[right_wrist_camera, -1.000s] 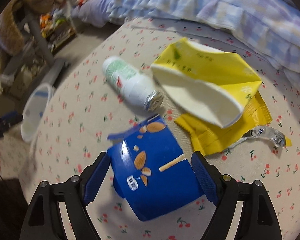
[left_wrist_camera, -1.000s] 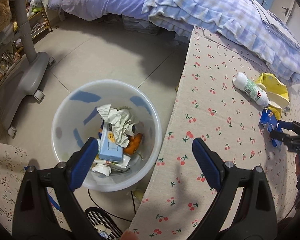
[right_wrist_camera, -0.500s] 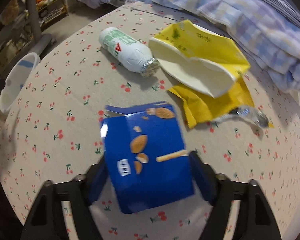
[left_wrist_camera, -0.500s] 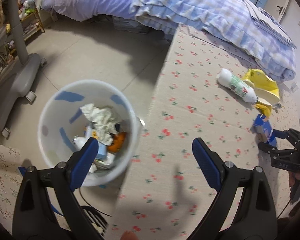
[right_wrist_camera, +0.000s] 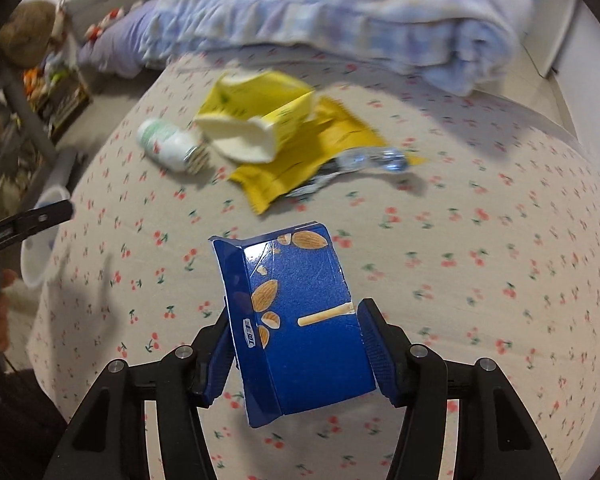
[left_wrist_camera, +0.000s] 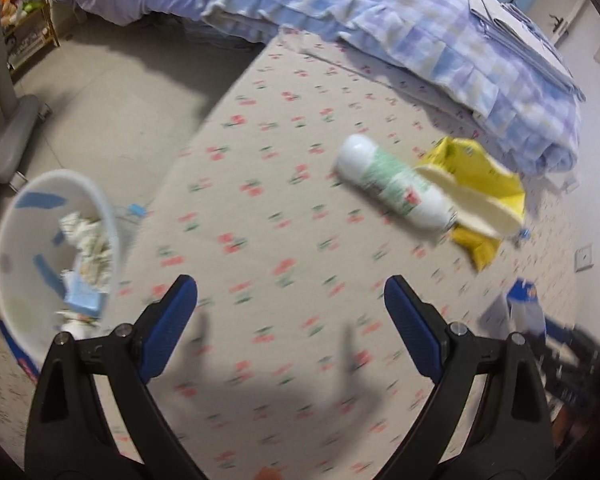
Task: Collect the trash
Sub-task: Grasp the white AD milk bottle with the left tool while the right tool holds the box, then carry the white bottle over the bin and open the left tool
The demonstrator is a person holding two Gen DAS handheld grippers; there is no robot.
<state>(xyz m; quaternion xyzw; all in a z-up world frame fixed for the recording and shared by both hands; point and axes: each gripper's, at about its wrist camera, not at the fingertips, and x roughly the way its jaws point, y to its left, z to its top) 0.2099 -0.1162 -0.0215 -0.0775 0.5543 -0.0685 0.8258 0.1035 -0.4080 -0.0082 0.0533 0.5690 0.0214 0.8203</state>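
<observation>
My right gripper [right_wrist_camera: 296, 344] is shut on a blue almond snack box [right_wrist_camera: 296, 320] and holds it above the cherry-print cloth; the box also shows small at the right in the left wrist view [left_wrist_camera: 526, 308]. My left gripper [left_wrist_camera: 290, 316] is open and empty over the cloth. Ahead of it lie a white bottle with a green label [left_wrist_camera: 396, 186] and a yellow carton [left_wrist_camera: 480, 196]. In the right wrist view the bottle [right_wrist_camera: 168, 148], the carton [right_wrist_camera: 260, 128], a yellow wrapper [right_wrist_camera: 300, 172] and a crumpled clear wrapper [right_wrist_camera: 372, 160] lie beyond the box.
A white trash bin [left_wrist_camera: 8, 240] with paper and packaging inside stands on the floor left of the cloth-covered surface [left_wrist_camera: 260, 220]; its rim shows in the right wrist view [right_wrist_camera: 40, 248]. A blue checked quilt [left_wrist_camera: 380, 8] lies at the back. A grey chair base [left_wrist_camera: 8, 148] stands left.
My left gripper has swung right, from over the bin to over the cloth towards the bottle. My right gripper has closed on the blue box and lifted it.
</observation>
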